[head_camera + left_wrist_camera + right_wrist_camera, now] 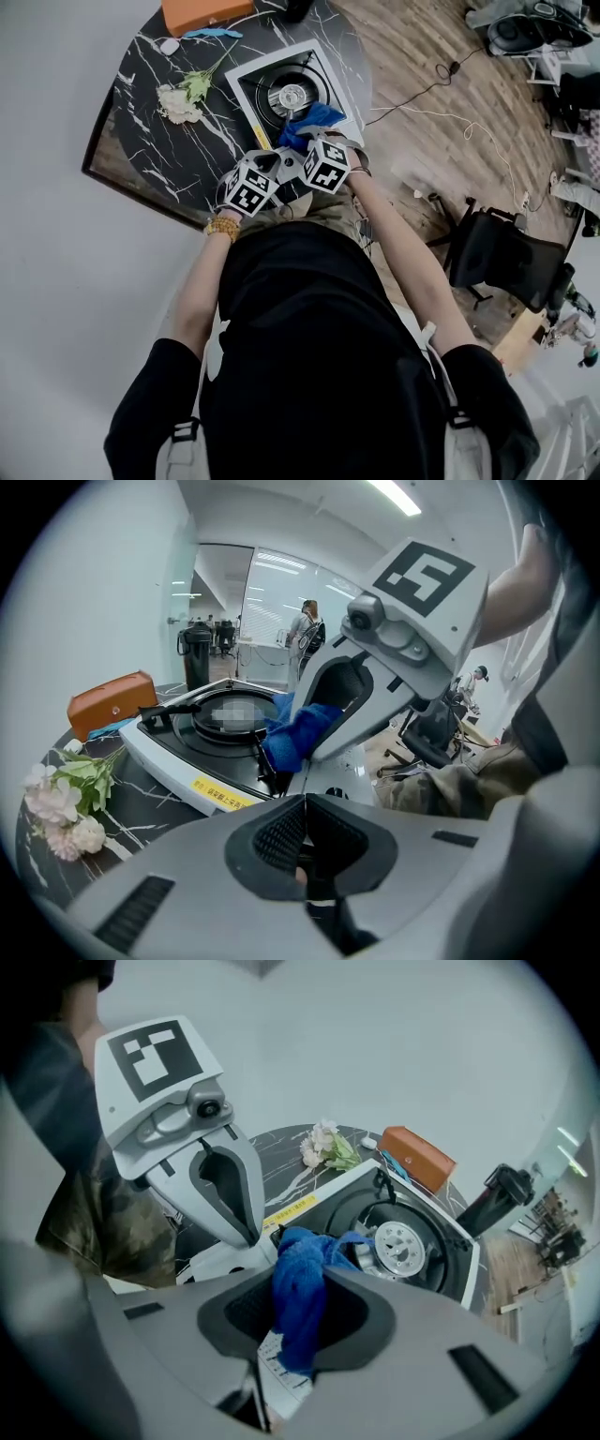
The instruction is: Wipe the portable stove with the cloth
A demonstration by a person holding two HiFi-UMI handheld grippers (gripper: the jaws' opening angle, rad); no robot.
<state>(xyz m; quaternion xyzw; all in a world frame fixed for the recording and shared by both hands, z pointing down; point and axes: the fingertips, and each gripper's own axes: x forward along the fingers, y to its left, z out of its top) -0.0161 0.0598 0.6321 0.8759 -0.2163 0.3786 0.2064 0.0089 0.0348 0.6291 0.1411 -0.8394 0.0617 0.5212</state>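
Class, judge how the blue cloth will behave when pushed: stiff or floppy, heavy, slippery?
Probably floppy: the blue cloth bunches and droops between the right gripper's jaws. Likely light, since one pinch carries it. Its fuzzy pile may drag, not slide.

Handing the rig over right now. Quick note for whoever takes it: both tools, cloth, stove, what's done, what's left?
Left tool: shut, empty, held over the near edge of the table, beside the right one.
Right tool: shut on the blue cloth, with a bunch sticking out past the tips.
Things: portable stove on the table, no pot on it; the cloth is at its near corner.
Done: cloth picked up and brought to the stove. How much is wiped can't be told.
Left: probably most of the wipe, across the top and rim.
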